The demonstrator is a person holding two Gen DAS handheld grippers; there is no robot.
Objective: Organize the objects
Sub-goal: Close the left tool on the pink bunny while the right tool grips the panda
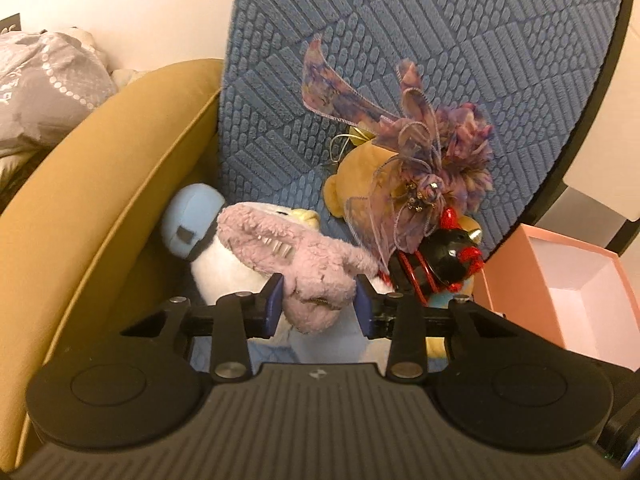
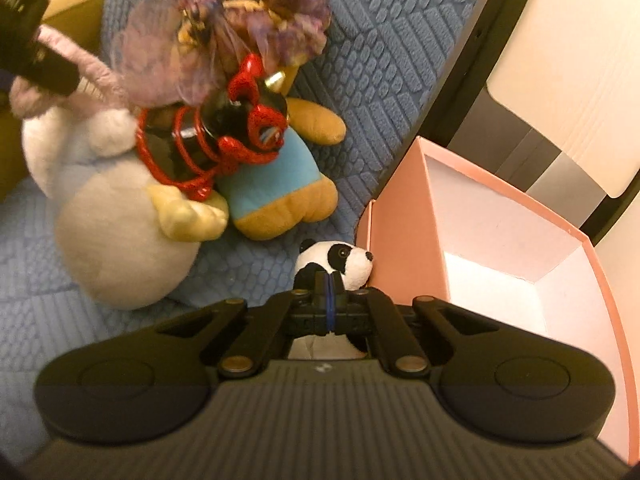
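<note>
My left gripper [image 1: 319, 304] is shut on a fluffy pink hair clip [image 1: 296, 256] and holds it over a white plush duck [image 1: 224, 268] with a light blue cap. The left gripper's body shows at the top left of the right wrist view [image 2: 36, 56]. My right gripper [image 2: 330, 300] is shut, its pads pressed together just above a small panda plush [image 2: 344, 260] that lies against the pink box [image 2: 400, 216]. A tan bear plush [image 2: 280, 184] in a blue shirt, a purple ribbon flower [image 1: 432, 168] and a black and red toy [image 2: 240, 120] lie piled on the blue mattress [image 2: 384, 40].
The pink box is open with a white inside [image 2: 500, 256], at the mattress's right edge. A mustard cushion [image 1: 100, 184] stands to the left, with grey bedding [image 1: 44, 80] behind it. A dark frame [image 1: 584, 112] borders the mattress.
</note>
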